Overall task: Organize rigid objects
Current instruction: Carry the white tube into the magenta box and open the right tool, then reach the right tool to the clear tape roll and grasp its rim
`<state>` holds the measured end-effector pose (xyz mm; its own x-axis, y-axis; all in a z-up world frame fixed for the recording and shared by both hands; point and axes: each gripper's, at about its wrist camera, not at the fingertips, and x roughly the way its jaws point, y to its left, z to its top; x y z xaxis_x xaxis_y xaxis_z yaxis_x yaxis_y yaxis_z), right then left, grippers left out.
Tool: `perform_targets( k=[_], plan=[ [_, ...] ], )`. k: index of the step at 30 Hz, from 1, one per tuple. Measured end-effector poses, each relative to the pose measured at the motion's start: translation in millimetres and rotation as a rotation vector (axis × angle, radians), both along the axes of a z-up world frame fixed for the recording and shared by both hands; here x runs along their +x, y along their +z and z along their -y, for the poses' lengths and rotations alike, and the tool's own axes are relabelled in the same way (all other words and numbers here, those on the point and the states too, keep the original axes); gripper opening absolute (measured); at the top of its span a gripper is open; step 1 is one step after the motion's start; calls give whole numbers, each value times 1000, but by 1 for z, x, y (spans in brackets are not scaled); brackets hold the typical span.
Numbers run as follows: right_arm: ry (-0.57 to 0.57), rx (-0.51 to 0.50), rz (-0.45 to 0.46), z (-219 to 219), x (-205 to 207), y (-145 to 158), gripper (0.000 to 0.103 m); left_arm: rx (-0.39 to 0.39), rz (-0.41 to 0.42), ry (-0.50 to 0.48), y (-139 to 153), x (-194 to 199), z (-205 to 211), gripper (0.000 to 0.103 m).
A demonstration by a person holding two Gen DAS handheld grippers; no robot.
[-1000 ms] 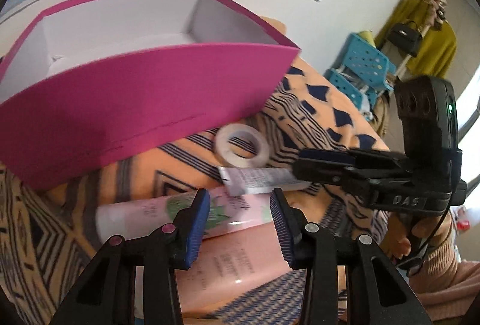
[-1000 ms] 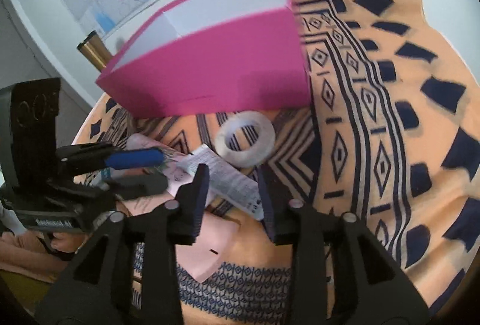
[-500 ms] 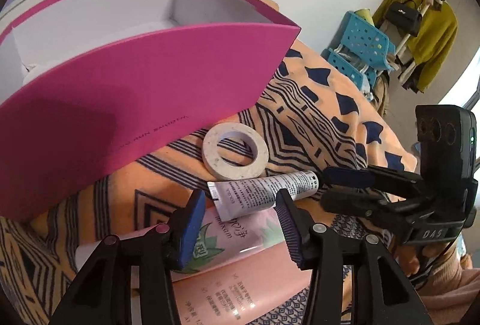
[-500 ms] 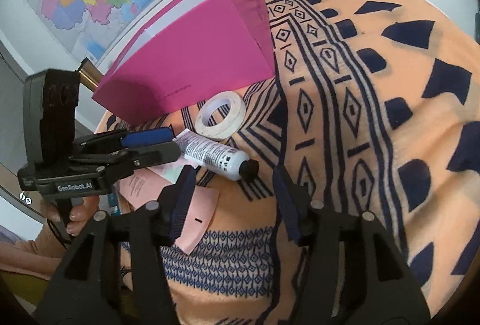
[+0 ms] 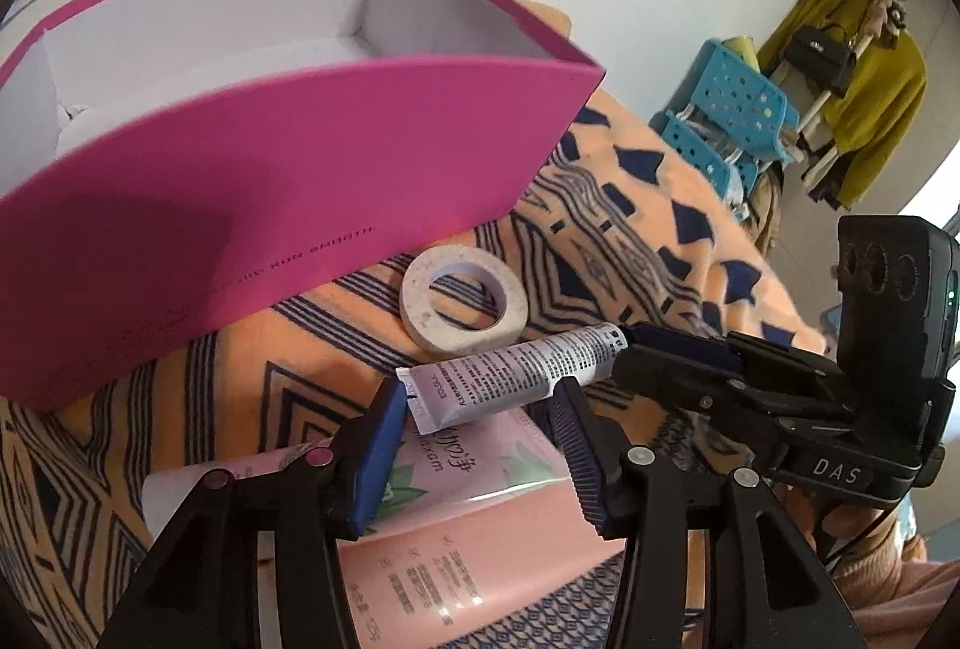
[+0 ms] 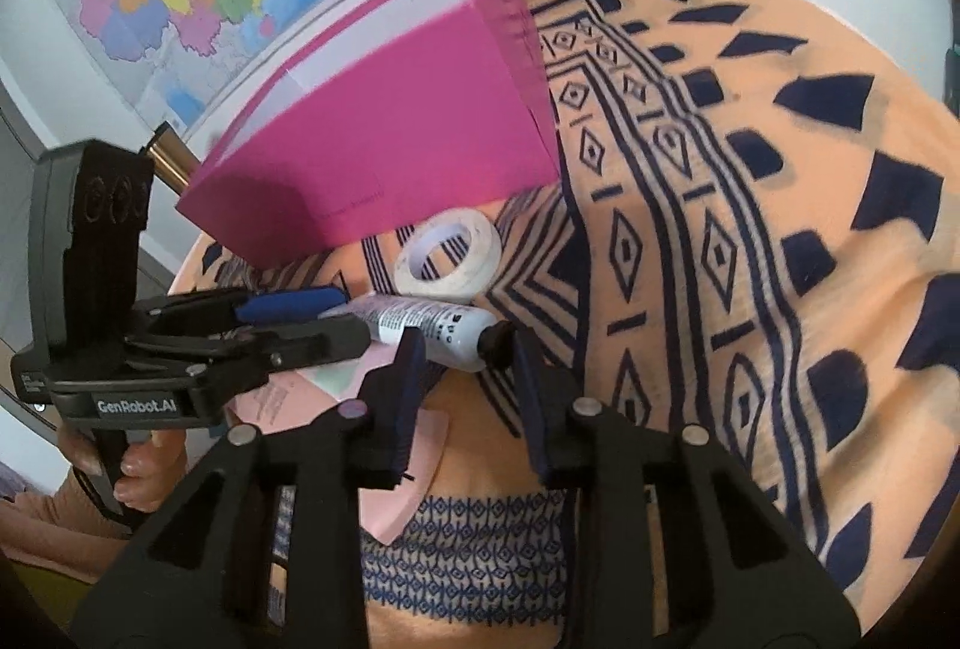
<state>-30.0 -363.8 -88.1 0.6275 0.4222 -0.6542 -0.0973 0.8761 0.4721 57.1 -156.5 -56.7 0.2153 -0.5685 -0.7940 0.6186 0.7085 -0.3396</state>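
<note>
With both grippers converging on the white tube (image 5: pixel 516 370), collision is the main risk. Tube lies on the patterned cloth (image 6: pixel 750 229), resting partly on the pink tubes (image 5: pixel 456 475), just beside the tape roll (image 5: pixel 463 302) and near the open pink box (image 5: pixel 288 181). Left gripper (image 5: pixel 474 409) open, straddling the crimped end; right gripper (image 6: pixel 465 352) open around the black cap (image 6: pixel 495 340). Judgement: simultaneous closing could clash fingers, or a cap-end pinch could let the tube pivot and slip.
</note>
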Motion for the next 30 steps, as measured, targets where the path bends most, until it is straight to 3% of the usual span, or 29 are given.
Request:
perform_targets(
  k=[10, 16, 20, 25, 30],
  plan=[
    [48, -29, 159, -8, 6, 60, 33, -97, 138, 65, 69, -4, -20, 51],
    [78, -35, 259, -9, 35, 98, 33, -99, 234, 113, 99, 14, -19, 50],
    [94, -46, 263, -10, 65, 102, 33, -70, 260, 145, 100, 34, -14, 50],
    [86, -62, 203, -9, 99, 88, 33, -42, 194, 148, 82, 61, -2, 50],
    [57, -101, 160, -8, 108, 76, 34, -49, 166, 161, 72, 68, -2, 50]
  ],
)
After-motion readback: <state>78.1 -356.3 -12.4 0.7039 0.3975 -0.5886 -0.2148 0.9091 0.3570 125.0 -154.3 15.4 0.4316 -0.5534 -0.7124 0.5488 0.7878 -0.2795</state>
